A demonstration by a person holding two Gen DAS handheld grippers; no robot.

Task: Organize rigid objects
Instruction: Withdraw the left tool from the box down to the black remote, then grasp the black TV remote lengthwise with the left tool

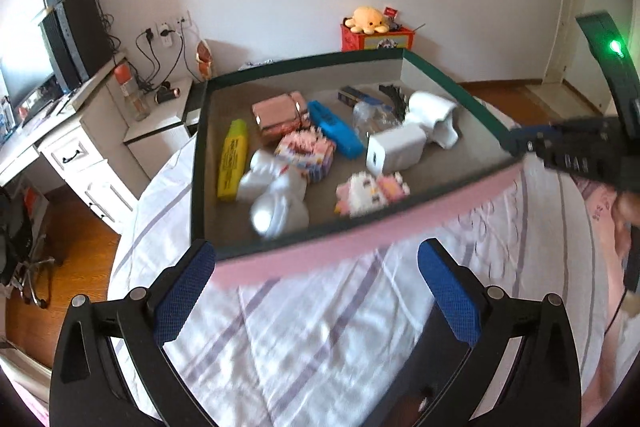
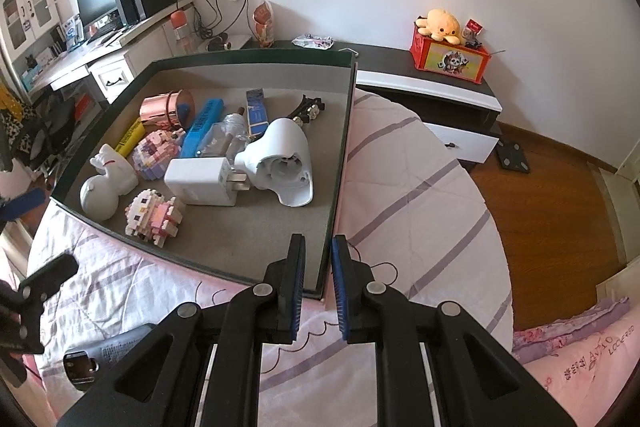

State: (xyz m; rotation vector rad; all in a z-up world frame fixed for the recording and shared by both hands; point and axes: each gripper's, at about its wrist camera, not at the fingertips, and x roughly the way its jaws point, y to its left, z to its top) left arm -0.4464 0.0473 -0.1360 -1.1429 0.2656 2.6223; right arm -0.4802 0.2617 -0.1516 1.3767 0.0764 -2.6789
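Note:
A shallow box (image 1: 199,163) with a dark green rim lies on the bed. In it are a white charger (image 1: 394,149), a white figurine (image 1: 276,195), two block-built toys (image 1: 372,193), a yellow tube (image 1: 232,159), a blue case (image 1: 336,129) and a white hooded part (image 1: 434,115). My left gripper (image 1: 316,255) stands wide open in front of the box's near wall, with nothing between its pads. My right gripper (image 2: 319,247) is shut on the box's rim (image 2: 344,147) at its near right corner; it shows at the right in the left wrist view (image 1: 560,147).
A striped pink bedsheet (image 2: 420,195) surrounds the box. A dark grey object (image 2: 100,355) lies on the bed at the lower left. A white desk (image 1: 68,147) stands to the left, a low cabinet (image 2: 440,87) with a red box and plush toy behind.

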